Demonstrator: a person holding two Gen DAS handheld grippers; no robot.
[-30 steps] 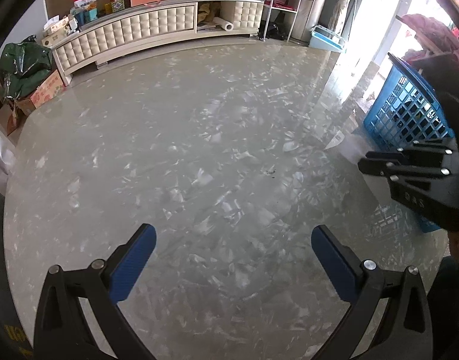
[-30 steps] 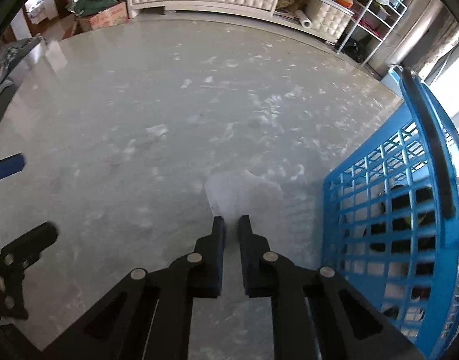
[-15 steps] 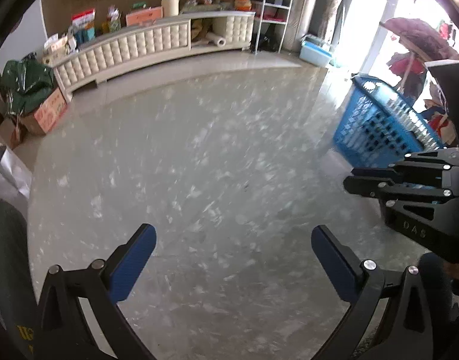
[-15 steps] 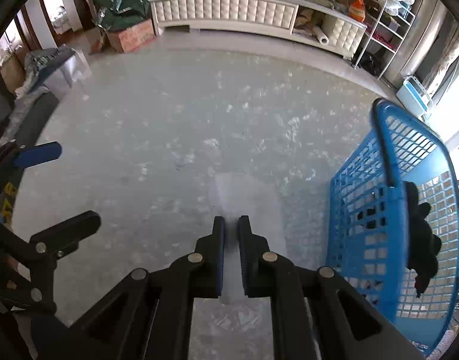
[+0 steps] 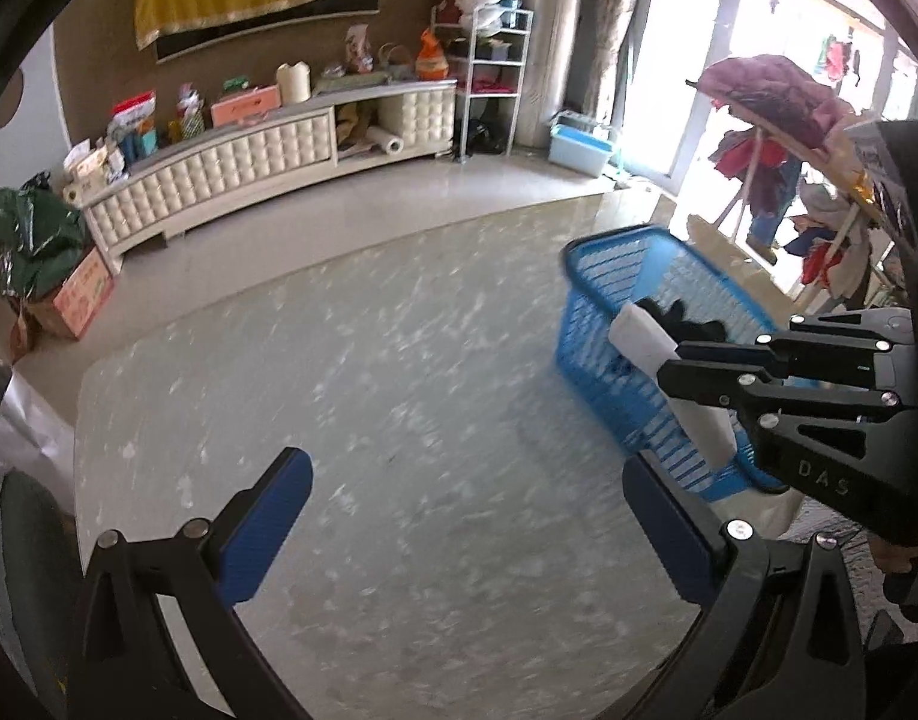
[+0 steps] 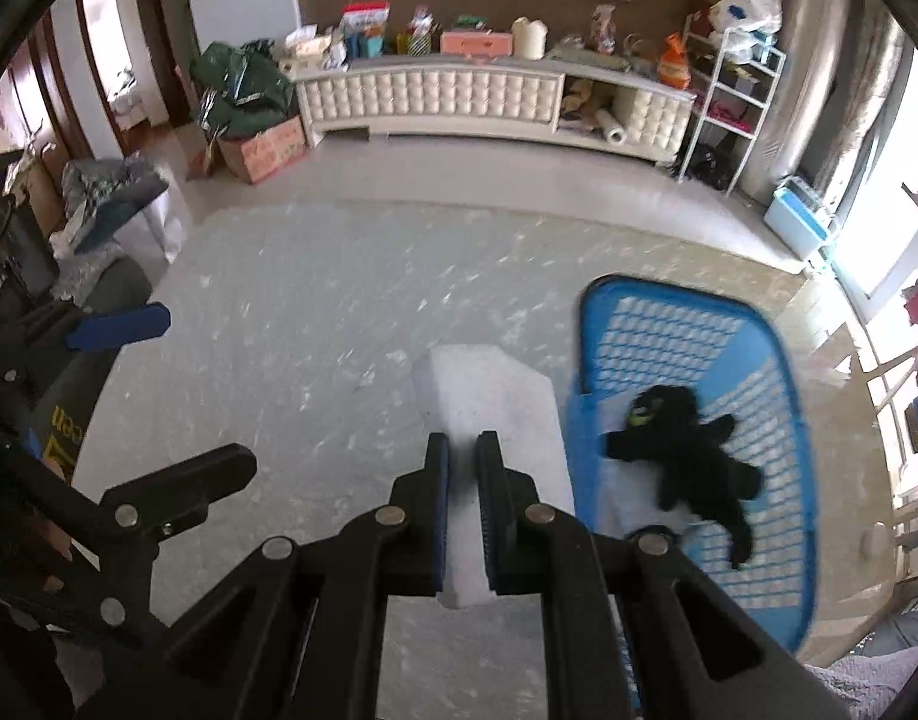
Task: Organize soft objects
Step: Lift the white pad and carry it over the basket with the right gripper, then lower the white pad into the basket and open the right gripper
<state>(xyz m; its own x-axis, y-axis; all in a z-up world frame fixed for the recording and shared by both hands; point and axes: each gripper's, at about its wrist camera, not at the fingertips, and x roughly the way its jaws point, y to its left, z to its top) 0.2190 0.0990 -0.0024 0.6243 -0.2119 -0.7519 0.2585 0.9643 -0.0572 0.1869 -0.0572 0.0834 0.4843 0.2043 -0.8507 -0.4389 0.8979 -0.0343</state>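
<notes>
- Right gripper fingers clenched on a white foam sheet
- Left gripper fingers spread wide, grasping nothing
- Black plush toy lies in blue basket on the desk

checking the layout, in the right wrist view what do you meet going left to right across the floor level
left gripper → white sheet held in the right gripper → blue basket with the black plush toy in it
</notes>
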